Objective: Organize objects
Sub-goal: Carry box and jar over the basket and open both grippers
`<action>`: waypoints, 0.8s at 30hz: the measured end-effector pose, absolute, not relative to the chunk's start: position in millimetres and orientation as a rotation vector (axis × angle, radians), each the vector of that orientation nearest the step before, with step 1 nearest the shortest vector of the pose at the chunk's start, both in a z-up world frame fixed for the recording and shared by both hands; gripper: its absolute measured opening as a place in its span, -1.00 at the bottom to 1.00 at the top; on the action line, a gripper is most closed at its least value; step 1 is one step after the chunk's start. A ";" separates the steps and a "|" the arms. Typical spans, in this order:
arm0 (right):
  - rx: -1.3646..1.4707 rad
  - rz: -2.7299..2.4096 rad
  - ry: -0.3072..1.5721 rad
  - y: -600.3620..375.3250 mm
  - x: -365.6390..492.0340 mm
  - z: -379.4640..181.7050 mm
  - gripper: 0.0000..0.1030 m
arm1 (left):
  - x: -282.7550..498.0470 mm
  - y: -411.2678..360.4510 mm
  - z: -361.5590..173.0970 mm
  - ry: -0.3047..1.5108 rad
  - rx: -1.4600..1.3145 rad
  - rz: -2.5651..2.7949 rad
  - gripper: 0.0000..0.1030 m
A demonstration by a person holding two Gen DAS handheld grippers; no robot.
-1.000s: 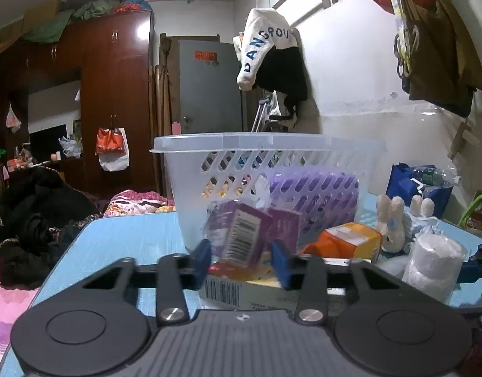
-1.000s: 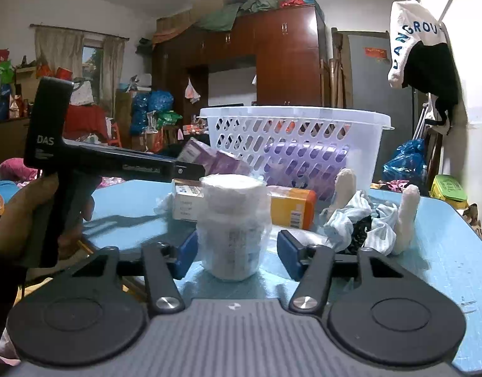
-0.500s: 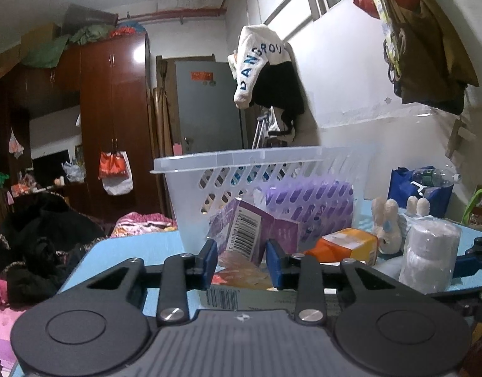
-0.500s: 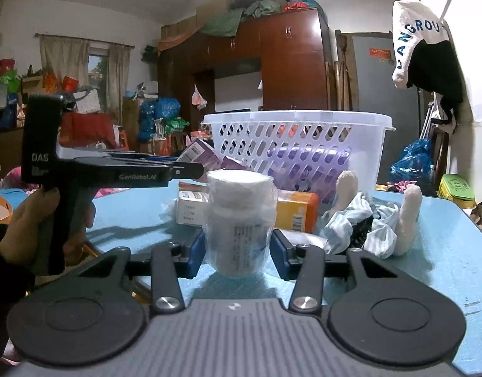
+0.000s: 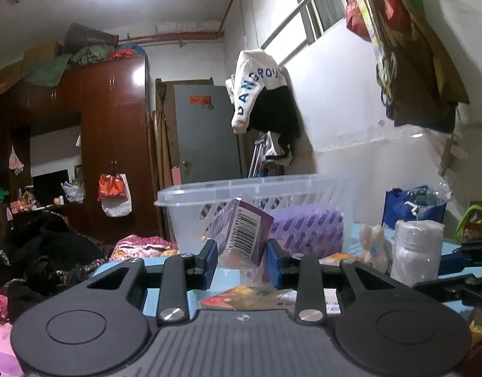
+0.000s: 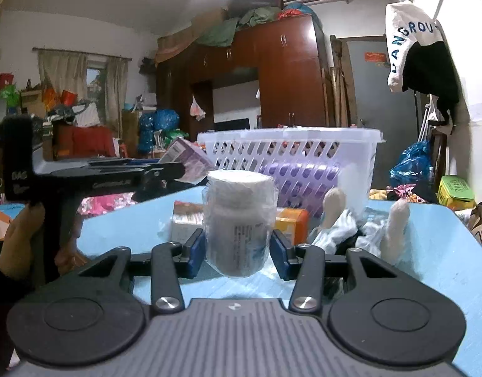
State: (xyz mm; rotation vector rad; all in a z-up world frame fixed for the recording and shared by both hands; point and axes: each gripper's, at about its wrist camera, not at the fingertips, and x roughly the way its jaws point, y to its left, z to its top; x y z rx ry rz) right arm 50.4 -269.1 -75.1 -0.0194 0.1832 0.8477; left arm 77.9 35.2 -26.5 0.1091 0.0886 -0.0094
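My left gripper is shut on a purple box with a barcode and holds it tilted above the blue table, just in front of the clear basket. The right wrist view shows that gripper from the side with the purple box level with the white basket's rim. My right gripper is shut on a white bottle wrapped in clear film, its blue pads against both sides. That bottle also stands at the right of the left wrist view.
A purple pack lies inside the basket. An orange box, a flat carton and a plush rabbit lie on the blue table. A person's hand holds the left gripper's handle. Clothes and bags crowd the room behind.
The left gripper has risen with the purple box, which now sits higher against the basket. The right jaws closed in onto the white bottle.
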 end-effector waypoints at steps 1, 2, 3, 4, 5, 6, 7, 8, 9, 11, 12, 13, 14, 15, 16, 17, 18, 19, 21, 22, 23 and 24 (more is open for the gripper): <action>-0.017 0.847 0.177 -270.9 51.7 -70.8 -0.07 | 76.2 35.0 -24.2 0.080 0.107 -0.011 -0.27; -0.019 0.845 0.167 -272.6 53.6 -64.9 -0.07 | 74.4 35.0 -21.2 0.072 0.103 -0.014 -0.27; -0.021 0.841 0.155 -273.8 55.5 -58.7 -0.07 | 72.5 34.9 -16.9 0.062 0.096 -0.020 -0.27; -0.025 0.839 0.140 -274.8 58.7 -50.3 -0.07 | 71.7 35.4 -11.5 0.054 0.090 -0.029 -0.27; -0.028 0.834 0.132 -275.1 64.0 -40.2 -0.07 | 70.5 35.6 -5.9 0.043 0.086 -0.036 -0.27; -0.029 0.832 0.128 -274.7 70.4 -29.8 -0.07 | 69.3 36.5 -0.1 0.031 0.083 -0.040 -0.27; -0.032 0.832 0.121 -273.7 77.3 -18.9 -0.07 | 69.4 36.9 7.0 0.021 0.080 -0.046 -0.27; -0.038 0.827 0.116 -271.4 85.7 -7.0 -0.07 | 70.7 37.8 14.7 0.013 0.072 -0.057 -0.27; -0.039 0.817 0.115 -269.1 93.4 3.2 -0.07 | 73.1 38.1 22.1 0.010 0.064 -0.066 -0.27; -0.050 0.798 0.109 -262.2 109.9 23.1 -0.07 | 81.5 38.0 39.0 -0.003 0.059 -0.081 -0.27; -0.066 0.773 0.108 -257.0 118.7 31.1 -0.07 | 88.4 38.1 48.3 -0.004 0.057 -0.093 -0.27; -0.077 0.745 0.117 -251.2 129.1 38.2 -0.07 | 98.1 38.3 57.6 -0.001 0.058 -0.095 -0.27; -0.071 0.737 0.150 -246.3 142.7 44.3 -0.07 | 110.5 38.7 66.5 0.004 0.059 -0.089 -0.27; -0.060 0.737 0.178 -243.0 155.5 47.3 -0.07 | 123.7 39.9 72.9 0.022 0.055 -0.086 -0.27; -0.060 0.723 0.206 -237.2 168.3 49.3 -0.07 | 138.9 42.5 78.6 0.046 0.043 -0.084 -0.27; -0.063 0.699 0.237 -229.9 181.5 49.1 -0.07 | 152.5 45.1 81.6 0.067 0.032 -0.077 -0.27; -0.082 0.679 0.268 -221.2 193.7 46.9 -0.07 | 166.6 46.8 83.1 0.094 0.029 -0.067 -0.27; -0.109 0.651 0.312 -210.7 207.3 43.1 -0.07 | 182.0 48.6 83.2 0.129 0.021 -0.062 -0.27; -0.142 0.616 0.374 -197.1 225.5 35.7 -0.07 | 209.2 53.8 78.2 0.208 0.003 -0.064 -0.27; -0.153 0.594 0.401 -191.6 233.1 31.4 -0.07 | 219.8 56.1 74.2 0.239 -0.004 -0.056 -0.27; -0.164 0.572 0.418 -187.5 239.2 28.4 -0.07 | 228.6 58.4 70.0 0.267 -0.006 -0.045 -0.27; -0.166 0.559 0.430 -186.4 242.5 25.5 -0.06 | 236.3 60.0 66.1 0.290 -0.009 -0.033 -0.27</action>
